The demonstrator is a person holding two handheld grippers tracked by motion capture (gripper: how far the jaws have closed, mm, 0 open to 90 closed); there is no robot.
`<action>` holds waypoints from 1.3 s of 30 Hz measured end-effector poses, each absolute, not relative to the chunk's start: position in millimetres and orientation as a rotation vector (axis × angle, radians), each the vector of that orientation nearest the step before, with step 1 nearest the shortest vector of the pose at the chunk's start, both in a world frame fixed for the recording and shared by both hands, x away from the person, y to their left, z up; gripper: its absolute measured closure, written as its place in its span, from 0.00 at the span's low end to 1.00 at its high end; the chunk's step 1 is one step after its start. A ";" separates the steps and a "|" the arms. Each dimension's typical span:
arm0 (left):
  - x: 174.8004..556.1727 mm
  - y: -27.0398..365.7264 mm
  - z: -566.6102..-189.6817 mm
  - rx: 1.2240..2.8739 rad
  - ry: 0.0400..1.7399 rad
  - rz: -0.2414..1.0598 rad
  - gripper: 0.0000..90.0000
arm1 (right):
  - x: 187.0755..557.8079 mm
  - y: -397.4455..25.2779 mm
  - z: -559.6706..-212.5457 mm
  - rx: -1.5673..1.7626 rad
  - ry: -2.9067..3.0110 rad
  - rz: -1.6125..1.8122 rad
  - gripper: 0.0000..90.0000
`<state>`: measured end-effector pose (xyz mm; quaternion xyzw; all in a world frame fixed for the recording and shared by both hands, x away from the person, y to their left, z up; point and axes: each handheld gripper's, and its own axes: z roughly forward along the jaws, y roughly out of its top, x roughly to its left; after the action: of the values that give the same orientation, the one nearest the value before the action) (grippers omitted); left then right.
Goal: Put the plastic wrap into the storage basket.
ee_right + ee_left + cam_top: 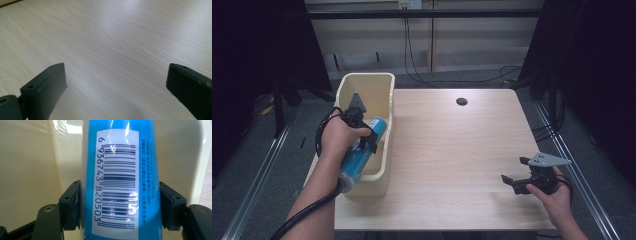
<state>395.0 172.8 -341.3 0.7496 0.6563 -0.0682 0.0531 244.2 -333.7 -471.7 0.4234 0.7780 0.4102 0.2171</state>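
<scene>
A blue bottle point(362, 150) with a white barcode label point(117, 180) is held slanted over the cream plastic bin point(382, 85) at the table's left edge. My left gripper point(362, 131) is shut on the bottle's middle, a black pad pressed on each side of it point(120, 205). The bottle's lower end sticks out over the bin's near rim. Far to the right, near the front edge, my right gripper point(514, 171) stands open above bare wood, with nothing between its jaws point(116, 85).
The light wooden table point(452, 150) has a dark round hole point(461, 101) near its back edge. Cables run along the floor behind the table. Dark curtains and metal rails flank both sides.
</scene>
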 end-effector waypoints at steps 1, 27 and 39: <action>396.1 172.7 -342.0 2.283 1.998 -0.207 0.36 | 244.4 -333.5 -472.1 1.171 2.160 1.134 0.03; 404.6 166.0 -347.3 2.346 1.992 -0.221 0.35 | 244.8 -331.3 -474.1 1.162 2.179 1.123 0.03; 405.4 163.1 -343.6 2.357 1.991 -0.203 0.35 | 244.5 -331.7 -473.5 1.154 2.174 1.118 0.03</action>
<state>405.4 163.1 -343.6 0.7620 0.6437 -0.0656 0.0249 244.5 -331.7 -473.5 0.4168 0.7850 0.4037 0.2170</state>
